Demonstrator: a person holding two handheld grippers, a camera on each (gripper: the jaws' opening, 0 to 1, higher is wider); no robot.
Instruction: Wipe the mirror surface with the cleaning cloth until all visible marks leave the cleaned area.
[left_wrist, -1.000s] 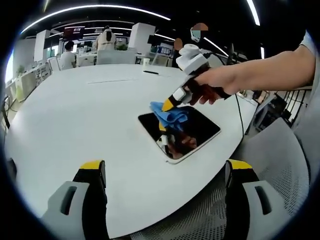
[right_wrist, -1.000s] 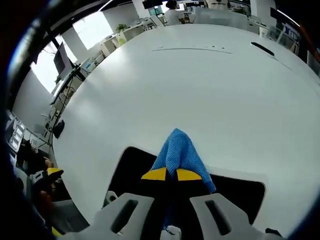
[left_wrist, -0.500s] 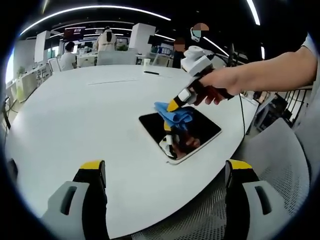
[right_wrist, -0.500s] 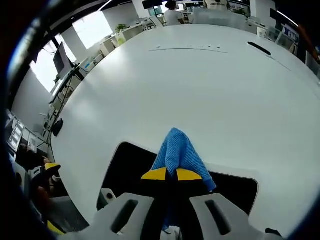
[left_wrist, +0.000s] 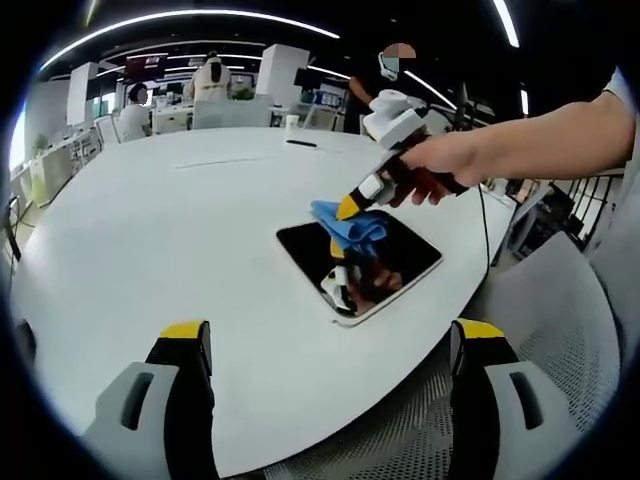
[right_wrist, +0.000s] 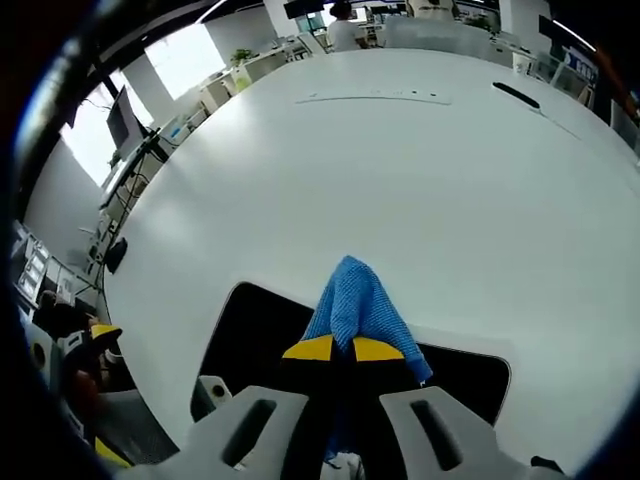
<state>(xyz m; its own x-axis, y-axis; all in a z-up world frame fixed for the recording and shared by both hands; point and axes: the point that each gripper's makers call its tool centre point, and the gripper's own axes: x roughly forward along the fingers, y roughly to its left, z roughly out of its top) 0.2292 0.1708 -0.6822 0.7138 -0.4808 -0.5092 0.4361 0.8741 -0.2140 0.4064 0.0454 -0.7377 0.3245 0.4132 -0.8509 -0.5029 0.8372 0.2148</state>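
In the left gripper view, the left hand-held gripper (left_wrist: 330, 345) rises from the bottom edge with its 2 yellow-tipped jaws spread wide apart and nothing between them, hovering over the near rim of the round white tabletop (left_wrist: 170, 220). Up at about 1 o'clock from that gripper lies the mirror (left_wrist: 400, 262), a dark rectangular pane with a pale frame, flat on the tabletop near its right-hand edge. The blue cleaning cloth (left_wrist: 350, 222) is bunched on the mirror's far corner, at about 11 o'clock of the pane. The right hand-held gripper (left_wrist: 347, 208) comes in from 2 o'clock, held in a person's hand (left_wrist: 440, 170), its yellow tips pressed together on the cloth and pushing it down onto the glass. The gripper's reflection shows in the pane just below the cloth. A grey mesh chair (left_wrist: 570, 310) stands at 4 o'clock, beside the tabletop's edge.

In the right gripper view, the right hand-held gripper (right_wrist: 345, 349) has both jaws closed on the cleaning cloth (right_wrist: 355, 300), which sticks out past the tips toward 12 o'clock and rests where the mirror (right_wrist: 250, 325) meets the white tabletop (right_wrist: 400, 180). The dark glass spreads to 9 o'clock and 3 o'clock of the jaws.
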